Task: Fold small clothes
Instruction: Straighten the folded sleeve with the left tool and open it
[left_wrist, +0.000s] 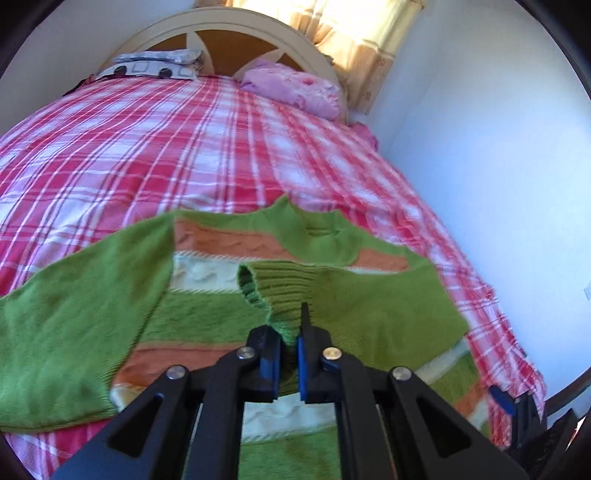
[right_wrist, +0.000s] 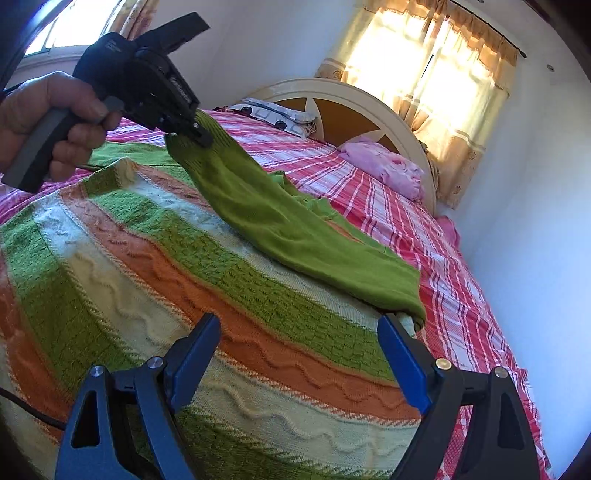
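A knitted sweater in green, orange and cream stripes lies spread on the bed. My left gripper is shut on the ribbed green cuff of one sleeve. In the right wrist view that gripper, gripped by a hand, holds the green sleeve up, so it slopes over the sweater's body. My right gripper stands open low over the striped body, near the sleeve's shoulder end, with nothing between its pads. Its blue pad shows at the sweater's right edge.
The bed has a red and white plaid cover. A pink pillow and a grey patterned pillow lie by the cream headboard. A white wall runs close along the bed's right side. A curtained window glows behind.
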